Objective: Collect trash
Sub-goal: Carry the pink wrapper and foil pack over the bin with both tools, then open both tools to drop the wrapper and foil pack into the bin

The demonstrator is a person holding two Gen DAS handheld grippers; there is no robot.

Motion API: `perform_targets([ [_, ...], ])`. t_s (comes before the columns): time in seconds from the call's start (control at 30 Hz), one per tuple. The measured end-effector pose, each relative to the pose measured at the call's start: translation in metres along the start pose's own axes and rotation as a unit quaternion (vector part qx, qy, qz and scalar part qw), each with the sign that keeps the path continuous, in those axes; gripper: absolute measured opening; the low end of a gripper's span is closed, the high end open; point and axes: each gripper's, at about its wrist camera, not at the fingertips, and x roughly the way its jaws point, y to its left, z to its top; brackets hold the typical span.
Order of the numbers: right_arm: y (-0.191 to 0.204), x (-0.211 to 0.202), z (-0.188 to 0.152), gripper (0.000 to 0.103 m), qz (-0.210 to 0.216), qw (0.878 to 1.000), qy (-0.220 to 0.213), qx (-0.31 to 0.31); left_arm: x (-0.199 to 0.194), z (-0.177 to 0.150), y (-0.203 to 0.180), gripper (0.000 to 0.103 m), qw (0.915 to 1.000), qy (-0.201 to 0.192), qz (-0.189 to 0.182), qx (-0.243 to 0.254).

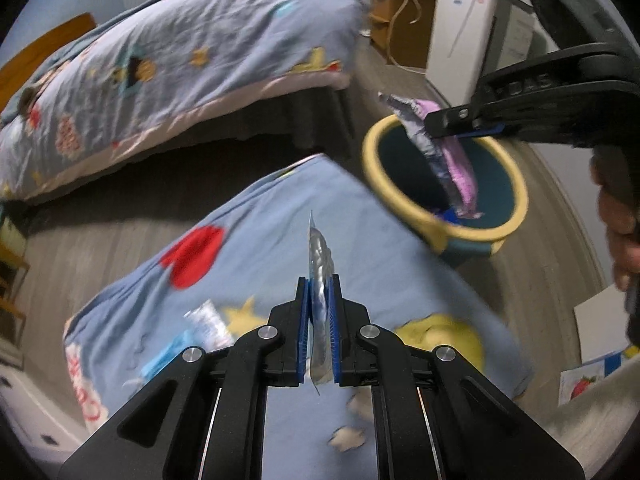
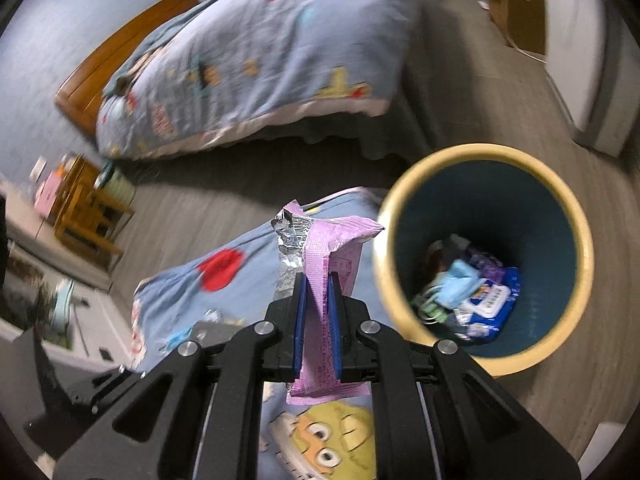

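Observation:
My left gripper [image 1: 319, 280] is shut on a thin silver foil wrapper [image 1: 318, 252], held edge-on above a blue patterned blanket [image 1: 248, 248]. My right gripper [image 2: 318, 280] is shut on a pink and silver snack wrapper [image 2: 320, 248]. In the left wrist view the right gripper [image 1: 436, 124] holds that pink wrapper [image 1: 460, 164] over the trash bin [image 1: 424, 216], a dark blue bin with a yellow rim. The bin [image 2: 384, 280] also shows in the right wrist view, just right of the gripper, with several packets and a blue mask [image 2: 460, 276] at its bottom.
A small white and blue wrapper [image 1: 208, 320] lies on the blanket left of my left gripper. A bed with a blue cartoon quilt [image 1: 180, 52] stands behind. A white appliance [image 1: 460, 32] and wooden cabinet [image 1: 400, 20] are at the back right. Papers [image 1: 592, 368] lie on the floor at right.

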Motion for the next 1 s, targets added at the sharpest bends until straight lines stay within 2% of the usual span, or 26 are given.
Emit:
perform_targets([
  [0.4, -0.107, -0.004, 0.013, 0.010, -0.063, 0.992, -0.020, 0.112, 0.026, 0.061, -0.065, 0.010, 0.9983, -0.023, -0.044, 0.031],
  [0.67, -0.124, -0.007, 0.011, 0.010, -0.106, 0.986, -0.032, 0.126, 0.056, 0.088, -0.084, 0.010, 0.9982, -0.019, -0.055, 0.017],
  [1.0, -0.140, -0.015, 0.014, 0.011, -0.113, 0.980, -0.058, 0.152, 0.076, 0.109, -0.093, 0.010, 0.9969, -0.040, -0.069, -0.001],
])
